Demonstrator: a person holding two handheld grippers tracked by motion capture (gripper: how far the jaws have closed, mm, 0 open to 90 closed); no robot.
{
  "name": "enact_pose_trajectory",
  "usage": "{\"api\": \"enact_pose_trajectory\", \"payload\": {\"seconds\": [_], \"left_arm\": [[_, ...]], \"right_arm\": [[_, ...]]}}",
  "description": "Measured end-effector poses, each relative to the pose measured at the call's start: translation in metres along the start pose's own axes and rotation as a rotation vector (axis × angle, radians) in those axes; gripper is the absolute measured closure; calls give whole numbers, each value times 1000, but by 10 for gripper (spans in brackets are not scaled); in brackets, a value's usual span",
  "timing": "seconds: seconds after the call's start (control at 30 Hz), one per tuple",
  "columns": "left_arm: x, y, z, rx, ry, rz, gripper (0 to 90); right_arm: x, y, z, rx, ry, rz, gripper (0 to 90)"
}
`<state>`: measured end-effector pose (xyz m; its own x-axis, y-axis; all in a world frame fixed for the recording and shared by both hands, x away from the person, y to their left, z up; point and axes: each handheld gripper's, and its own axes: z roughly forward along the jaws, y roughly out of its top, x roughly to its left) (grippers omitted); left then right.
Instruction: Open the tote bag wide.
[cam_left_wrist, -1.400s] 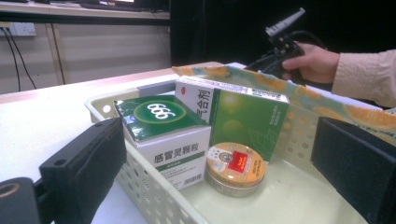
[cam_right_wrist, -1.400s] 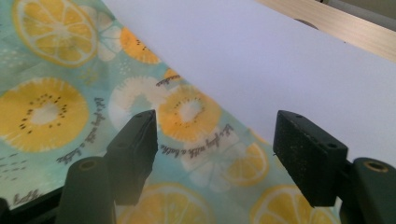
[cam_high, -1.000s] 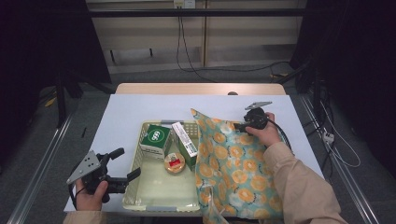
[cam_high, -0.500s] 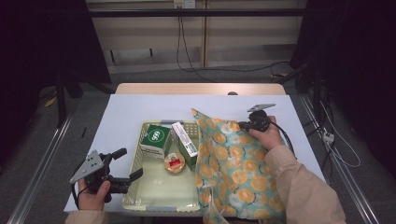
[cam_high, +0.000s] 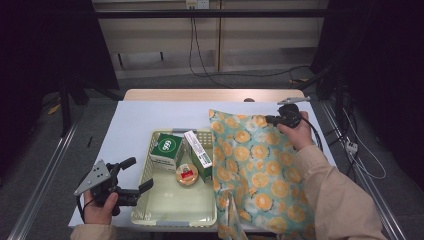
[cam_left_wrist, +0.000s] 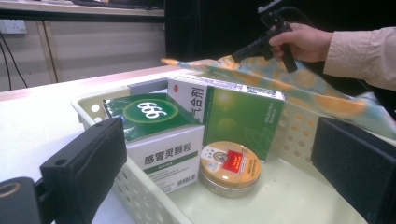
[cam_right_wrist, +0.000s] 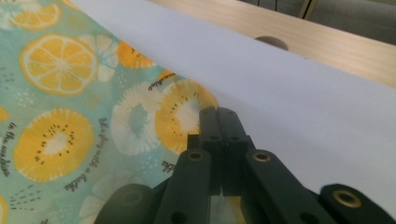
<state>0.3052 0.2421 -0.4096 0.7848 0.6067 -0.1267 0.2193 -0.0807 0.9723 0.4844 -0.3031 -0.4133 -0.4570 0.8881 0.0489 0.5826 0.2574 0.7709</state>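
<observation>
A teal cloth with orange and kiwi slices (cam_high: 255, 165) lies over the right side of the table and against the basket's right wall. My right gripper (cam_high: 268, 119) is shut on the cloth's far edge and holds it off the table. In the right gripper view the jaws (cam_right_wrist: 218, 114) meet on the cloth (cam_right_wrist: 70, 116). A pale green basket (cam_high: 172, 220) holds a green "999" box (cam_high: 165, 148), a green and white box (cam_high: 197, 148) and a round tin (cam_high: 186, 174). My left gripper (cam_high: 140, 173) stands open at the basket's near left corner, its jaws either side of the basket's contents (cam_left_wrist: 219, 140).
A white sheet (cam_high: 150, 117) covers the table, with a wooden strip (cam_high: 200, 94) along the far edge. Metal rails run down both sides of the table. Cables lie on the floor behind and to the right.
My right hand has risen and the cloth's far edge has lifted with it. The left hand and the basket have stayed put.
</observation>
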Motion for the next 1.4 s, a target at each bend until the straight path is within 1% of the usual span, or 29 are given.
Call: {"api": "enact_pose_trajectory", "payload": {"seconds": [0.1,0.13,0.2,0.23,0.27,0.33,0.37,0.4,0.43,0.47,0.5,0.57,0.6,0.63,0.7,0.77,0.8,0.87,0.9,0.97,1.0,1.03,1.07,1.1,1.13,1.27,1.33,1.37,1.4], "left_arm": [[0,0,0,-6,0,-11,33],[1,0,0,-6,5,-13,32],[2,0,1,-6,0,-14,32],[2,-1,2,-6,-2,-16,32],[2,-1,3,-2,-3,-16,32],[2,-1,4,-1,-5,-16,32],[2,-1,4,-1,-5,-16,32],[3,-1,4,-2,-5,-17,32],[3,-1,4,-2,-5,-17,32],[3,-1,4,-1,-5,-20,32],[5,-2,3,-2,-4,-21,32],[5,-2,3,-5,-3,-28,32],[6,-2,2,-6,-4,-28,32],[6,-3,2,-6,-5,-27,32],[7,-3,2,-5,-7,-26,32],[6,-3,3,-3,-12,-22,32],[6,-2,3,-5,-15,-27,32],[6,-2,3,-2,-20,-23,33],[7,-3,4,5,-21,-27,33],[8,-4,5,8,-22,-31,33],[8,-4,5,6,-25,-38,33],[7,-3,4,2,-23,-37,33],[7,-3,4,0,-24,-30,33],[5,-2,4,-7,-26,-36,32],[5,-2,4,-8,-29,-29,33],[3,-2,6,1,-37,-22,33],[2,-3,8,4,-42,-20,33],[2,-2,8,5,-44,-18,33],[1,-2,9,5,-44,-18,32]], "right_arm": [[-15,11,1,-1,-33,36,900],[-21,14,1,7,-51,36,900],[-34,23,2,-17,-86,64,900],[-41,27,3,-20,-108,89,900],[-48,31,3,-27,-133,93,900],[-62,39,3,-58,-182,130,900],[-62,39,3,-58,-182,130,900],[-74,43,5,-88,-214,181,882],[-78,43,8,-86,-214,190,754],[-79,42,10,-84,-245,181,594],[-77,42,12,-75,-255,166,529],[-71,38,13,-54,-232,160,424],[-71,38,13,-54,-232,160,424],[-62,34,11,-37,-210,122,393],[-51,29,6,-42,-170,97,334],[-38,24,-1,-29,-123,75,319],[-31,21,-5,-43,-100,71,319],[-15,17,-14,-30,-55,26,291],[-7,14,-18,-29,-43,15,287],[8,8,-27,-46,14,14,287],[15,4,-31,-43,32,6,280],[23,0,-34,-41,43,-9,267],[23,0,-34,-41,43,-9,267],[30,-5,-37,-33,57,-20,256],[46,-18,-40,-7,89,-37,251],[71,-41,-43,32,150,-74,255],[83,-51,-46,42,189,-87,284],[83,-51,-46,42,189,-87,284],[95,-62,-49,70,209,-135,314]]}}
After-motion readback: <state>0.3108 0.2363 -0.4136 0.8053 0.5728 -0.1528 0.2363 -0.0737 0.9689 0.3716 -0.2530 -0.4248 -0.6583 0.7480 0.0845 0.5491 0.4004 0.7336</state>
